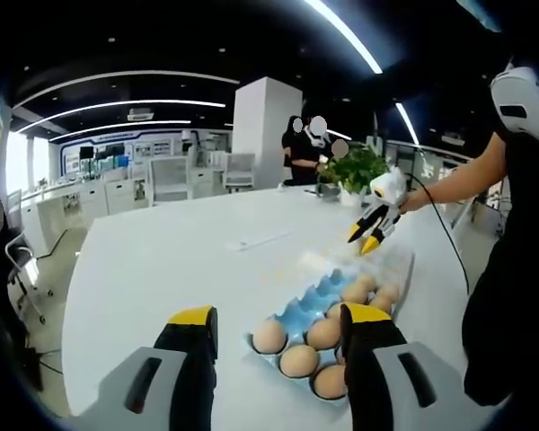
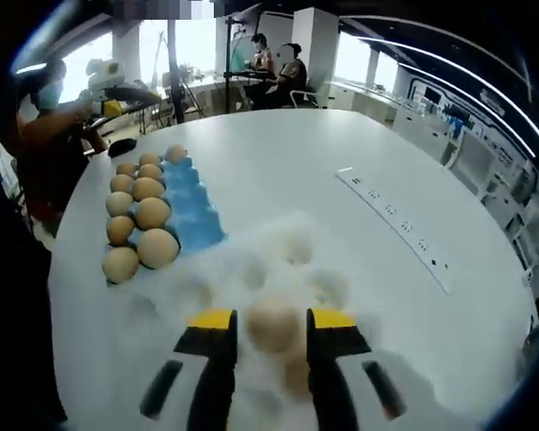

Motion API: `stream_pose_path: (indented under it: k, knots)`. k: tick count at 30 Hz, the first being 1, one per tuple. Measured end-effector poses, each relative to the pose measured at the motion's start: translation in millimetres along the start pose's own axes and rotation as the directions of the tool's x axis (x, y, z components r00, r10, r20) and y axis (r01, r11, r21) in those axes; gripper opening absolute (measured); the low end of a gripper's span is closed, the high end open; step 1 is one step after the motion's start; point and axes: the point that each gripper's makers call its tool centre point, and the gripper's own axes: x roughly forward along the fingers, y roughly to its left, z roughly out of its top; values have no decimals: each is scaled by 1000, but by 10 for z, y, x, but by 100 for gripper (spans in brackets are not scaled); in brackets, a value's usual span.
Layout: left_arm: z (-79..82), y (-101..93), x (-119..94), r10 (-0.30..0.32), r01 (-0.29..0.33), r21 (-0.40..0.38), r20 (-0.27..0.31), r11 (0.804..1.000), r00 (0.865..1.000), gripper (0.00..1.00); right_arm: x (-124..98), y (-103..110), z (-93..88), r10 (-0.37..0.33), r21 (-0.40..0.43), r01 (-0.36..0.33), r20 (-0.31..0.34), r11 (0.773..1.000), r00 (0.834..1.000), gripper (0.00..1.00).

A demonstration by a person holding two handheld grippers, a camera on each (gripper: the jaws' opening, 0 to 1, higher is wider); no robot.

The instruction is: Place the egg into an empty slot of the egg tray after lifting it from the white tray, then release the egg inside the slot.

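While sitting between the yellow tips of the right tongs [image 2: 271, 325], one egg [image 2: 272, 324] looks ready to be lifted from the white tray [image 2: 251, 269]. Hard to tell if squeezed yet or only close on both sides; probably the picking-up step. Blurry white tray, with more pale eggs resting in its cups.

Next: lift gently, not too hard, or crack. Then carry over to the blue egg tray [image 2: 193, 211] just beside the white one, on the white tabletop [image 2: 323, 162]. Brown eggs along the far side of it, free blue cups on the near side. Lower into a free cup, then let go.

Seen from the left gripper view: right tongs [image 1: 370, 235] pointing down over the white tray [image 1: 377, 265], held by a stretched-out arm. Left tongs [image 1: 278, 328] wide apart, holding nothing, low above the tabletop, close to the blue egg tray [image 1: 301, 310].
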Motion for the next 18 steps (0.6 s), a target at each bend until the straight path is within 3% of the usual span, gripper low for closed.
stream_pose_path:
  k: [4,5,9,14,18]
  knots:
    - [-2,12,-11,5,-5,-3,0,1000,1000,56,29,15,-81,12,-43,-14,-47,999,999,27]
    - [-5,12,-12,5,-5,-3,-1,1000,1000,55,31,12,-56,19,-26,-20,-34,999,999,27]
    - [-23,-3,-7,0,0,-2,-10,1000,1000,55,56,14,-78,57,-17,-58,-81,998,995,28]
    - [-14,10,-13,5,-5,-1,-12,1000,1000,55,93,8,-88,140,-32,-147,-173,989,975,28]
    - [-2,13,-19,10,-10,0,-12,1000,1000,55,116,-10,-83,158,-17,-165,-203,986,966,26]
